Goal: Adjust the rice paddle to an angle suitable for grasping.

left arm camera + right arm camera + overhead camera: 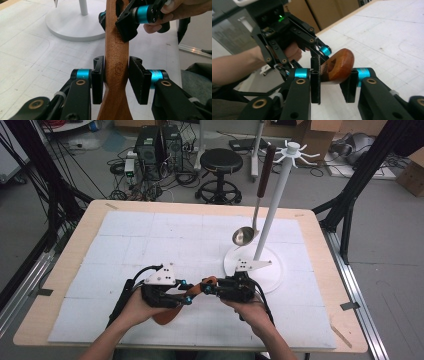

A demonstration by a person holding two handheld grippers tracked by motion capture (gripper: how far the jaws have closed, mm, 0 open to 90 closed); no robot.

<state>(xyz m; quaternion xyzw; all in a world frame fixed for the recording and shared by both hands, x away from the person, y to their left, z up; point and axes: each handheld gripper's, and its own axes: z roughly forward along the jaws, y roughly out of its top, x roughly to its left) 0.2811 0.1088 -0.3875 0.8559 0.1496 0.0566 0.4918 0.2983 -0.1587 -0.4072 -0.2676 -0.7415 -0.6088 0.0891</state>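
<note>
Grippers meet over the near middle of the white-covered table [125,235], both holding one wooden utensil [172,312]. In the high view, the left gripper [187,296] and right gripper [206,289] face each other tip to tip, with the utensil's brown handle spanning between them and its wider end low under the left hand [135,307].

Left gripper view: the handle [116,62] runs upright between the two black jaws. The left-side jaw touches the wood; the right-side jaw stands at the handle's edge, so the gripper is closed on the handle. Farther up the same handle, the right gripper [113,23] clamps near the end, with the right hand [175,12] behind it.

Right gripper view: the rounded handle end [338,66], with its hanging hole, sits between the jaws [334,83], closed against it.

Behind the grippers, a white hanging stand [272,215] rests on its round base [270,275]. A metal ladle [250,227] hangs from it.
</note>
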